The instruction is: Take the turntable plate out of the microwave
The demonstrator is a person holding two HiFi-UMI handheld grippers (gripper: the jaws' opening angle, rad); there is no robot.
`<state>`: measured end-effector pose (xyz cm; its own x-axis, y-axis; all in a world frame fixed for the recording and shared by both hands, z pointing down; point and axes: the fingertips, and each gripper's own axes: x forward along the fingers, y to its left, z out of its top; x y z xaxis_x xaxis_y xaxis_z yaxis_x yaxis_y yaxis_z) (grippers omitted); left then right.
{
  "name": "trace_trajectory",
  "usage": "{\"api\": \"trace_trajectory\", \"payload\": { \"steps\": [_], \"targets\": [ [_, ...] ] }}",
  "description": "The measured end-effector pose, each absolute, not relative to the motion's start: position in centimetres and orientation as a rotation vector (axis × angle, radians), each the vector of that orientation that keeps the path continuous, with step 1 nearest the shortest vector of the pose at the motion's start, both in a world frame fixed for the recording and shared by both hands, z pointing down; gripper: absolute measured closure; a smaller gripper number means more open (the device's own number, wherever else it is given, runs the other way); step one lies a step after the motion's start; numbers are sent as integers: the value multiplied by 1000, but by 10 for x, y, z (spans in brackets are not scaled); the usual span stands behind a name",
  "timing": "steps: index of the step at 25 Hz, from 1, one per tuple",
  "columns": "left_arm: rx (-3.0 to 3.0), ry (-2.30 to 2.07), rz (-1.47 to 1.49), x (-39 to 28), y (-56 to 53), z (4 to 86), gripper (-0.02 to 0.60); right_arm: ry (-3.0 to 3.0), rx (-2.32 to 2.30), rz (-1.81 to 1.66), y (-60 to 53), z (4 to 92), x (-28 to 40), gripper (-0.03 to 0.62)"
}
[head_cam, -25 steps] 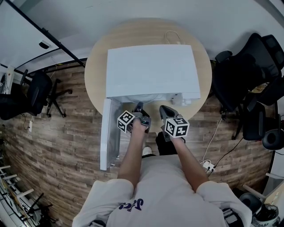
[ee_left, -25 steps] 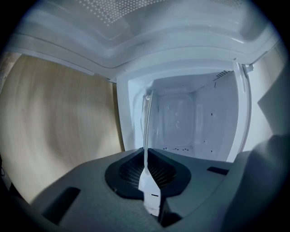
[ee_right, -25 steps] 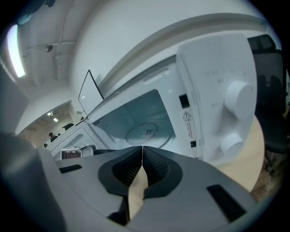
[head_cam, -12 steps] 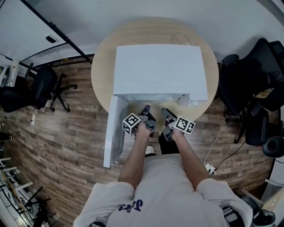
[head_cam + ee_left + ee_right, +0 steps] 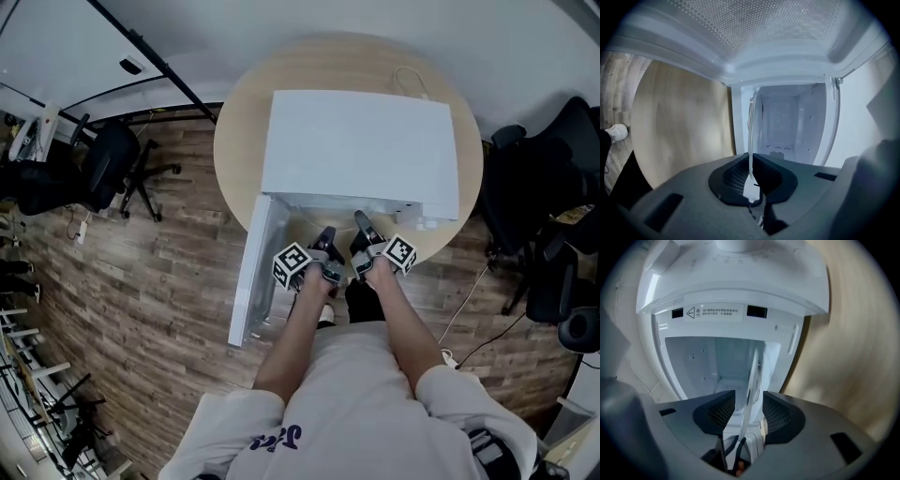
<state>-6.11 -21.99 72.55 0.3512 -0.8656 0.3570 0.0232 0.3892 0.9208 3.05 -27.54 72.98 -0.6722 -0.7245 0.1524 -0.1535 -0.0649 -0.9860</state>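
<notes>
The white microwave [image 5: 361, 150] stands on the round table with its door [image 5: 253, 272] swung open to the left. Both grippers reach into its opening side by side. The clear glass turntable plate [image 5: 751, 140] shows edge-on in the left gripper view, and my left gripper [image 5: 752, 176] is shut on its rim. In the right gripper view the plate [image 5: 752, 376] rises between the pads of my right gripper [image 5: 748, 411]. Those jaws have just been opening and stand apart, with gaps on both sides of the rim. The head view shows the left gripper [image 5: 325, 236] and right gripper [image 5: 362, 225] at the cavity's front edge.
The round wooden table [image 5: 234, 141] leaves only a narrow margin around the microwave. A white cable [image 5: 410, 80] lies behind it. Office chairs stand at the left [image 5: 103, 169] and the right [image 5: 534, 187] on the wood floor. A power strip [image 5: 448, 356] lies near the person's right leg.
The right gripper has rolled, so its marker cube now tilts to the right, and it has sunk a little. The left gripper has shifted slightly. The head view has drifted, putting the microwave further right.
</notes>
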Motion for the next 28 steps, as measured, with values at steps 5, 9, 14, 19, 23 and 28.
{"api": "trace_trajectory", "payload": {
  "steps": [5,9,14,19,23,28],
  "targets": [
    [996,-1034,-703,-56,-201,729,549,1709,-951,-1795,-289,732,25,419],
    [995,-1017,-691,-52,-189,729,549,1698,-939,-1783,-299,730,21,436],
    [993,-1004,-681,-48,-182,729,549,1693,-1010,-1812,-297,741,20,535],
    [1012,-999,-669,-49,-180,728,549,1642,-968,-1847,-296,742,18,560],
    [1054,-977,-648,-48,-177,727,548,1608,-957,-1874,-292,744,19,562],
    [1137,-947,-613,-46,-172,723,548,1593,-964,-1873,-284,739,23,562]
  ]
}}
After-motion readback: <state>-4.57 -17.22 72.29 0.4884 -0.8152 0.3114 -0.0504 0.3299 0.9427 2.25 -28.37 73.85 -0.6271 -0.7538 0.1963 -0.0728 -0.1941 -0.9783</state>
